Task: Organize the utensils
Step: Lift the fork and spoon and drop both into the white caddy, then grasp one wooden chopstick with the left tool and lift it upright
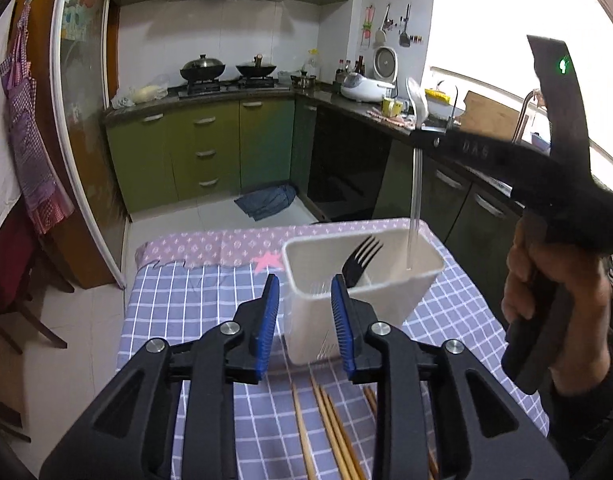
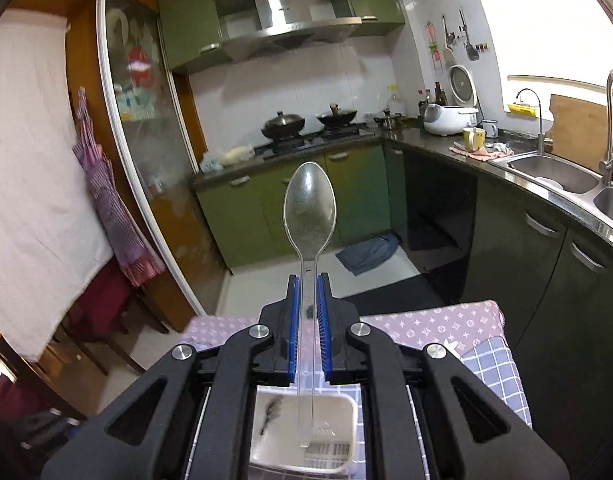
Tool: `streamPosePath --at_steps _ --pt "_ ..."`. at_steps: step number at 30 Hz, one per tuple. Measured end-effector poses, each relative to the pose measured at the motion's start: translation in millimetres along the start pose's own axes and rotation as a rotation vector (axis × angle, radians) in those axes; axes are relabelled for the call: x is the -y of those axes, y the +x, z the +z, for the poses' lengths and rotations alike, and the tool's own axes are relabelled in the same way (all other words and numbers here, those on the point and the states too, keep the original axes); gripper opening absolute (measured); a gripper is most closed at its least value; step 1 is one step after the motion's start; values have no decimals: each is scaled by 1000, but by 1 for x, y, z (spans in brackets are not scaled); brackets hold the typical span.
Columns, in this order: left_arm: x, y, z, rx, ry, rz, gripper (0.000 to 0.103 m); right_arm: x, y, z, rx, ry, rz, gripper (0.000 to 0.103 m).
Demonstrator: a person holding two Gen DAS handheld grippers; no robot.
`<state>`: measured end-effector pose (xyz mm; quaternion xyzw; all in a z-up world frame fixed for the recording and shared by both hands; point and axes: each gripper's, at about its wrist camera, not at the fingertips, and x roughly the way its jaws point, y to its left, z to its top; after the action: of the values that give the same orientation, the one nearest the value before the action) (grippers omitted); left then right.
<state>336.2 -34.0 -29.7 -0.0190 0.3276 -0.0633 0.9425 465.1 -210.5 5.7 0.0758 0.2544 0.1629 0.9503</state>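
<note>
- A white plastic utensil holder stands upright on a table covered with a blue checked cloth; everything below is placed relative to this holder.
- Inside the holder, a black plastic fork leans with its tines up, rising just above the rim on the side nearest the left camera.
- The left gripper sits just in front of the holder, its blue-padded fingers parted to a narrow gap and gripping nothing — the holder's near corner shows between them, and I cannot tell whether either pad touches the wall.
- The right gripper hovers above the holder, held in a person's hand to the holder's right (only the hand and a dark sleeve show).
- Its fingers are closed tight on the handle of a clear plastic spoon — bowl upward, handle pointing down.
- The spoon's handle tip reaches into the holder's opening on the side away from the fork; whether it touches the bottom is unclear.
- Several wooden chopsticks lie flat on the cloth in front of the holder, beneath the left gripper.
- Beyond the holder, a pink patterned cloth covers the table's far edge.
- Well beyond that: green kitchen cabinets.
</note>
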Motion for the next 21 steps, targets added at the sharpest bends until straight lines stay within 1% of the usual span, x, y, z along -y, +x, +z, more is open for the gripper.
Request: streamPosePath --at_steps 2,5,9,11,15,17,19,21 --pt "-3 0 -4 -19 2 7 26 3 -5 -11 7 -19 -9 10" --pt "-5 3 -9 -68 -1 11 26 6 -19 -30 19 -51 -22 10" --pt "-10 6 -20 -152 -21 -3 26 2 -32 -56 -36 -111 -28 10" --pt "-11 3 -28 -180 -18 0 26 2 -36 -71 -70 -138 -30 10" --pt "-9 -6 -43 -224 9 20 27 3 -37 -88 -104 -174 -46 11" --pt "-9 -9 -49 -253 11 20 31 6 -38 -93 -120 -165 -34 24" --pt "-9 -10 -54 -279 13 21 32 6 -44 -97 -124 -169 -29 29" --pt "-8 -11 -60 -299 24 30 32 7 -51 -96 -119 -168 -23 29"
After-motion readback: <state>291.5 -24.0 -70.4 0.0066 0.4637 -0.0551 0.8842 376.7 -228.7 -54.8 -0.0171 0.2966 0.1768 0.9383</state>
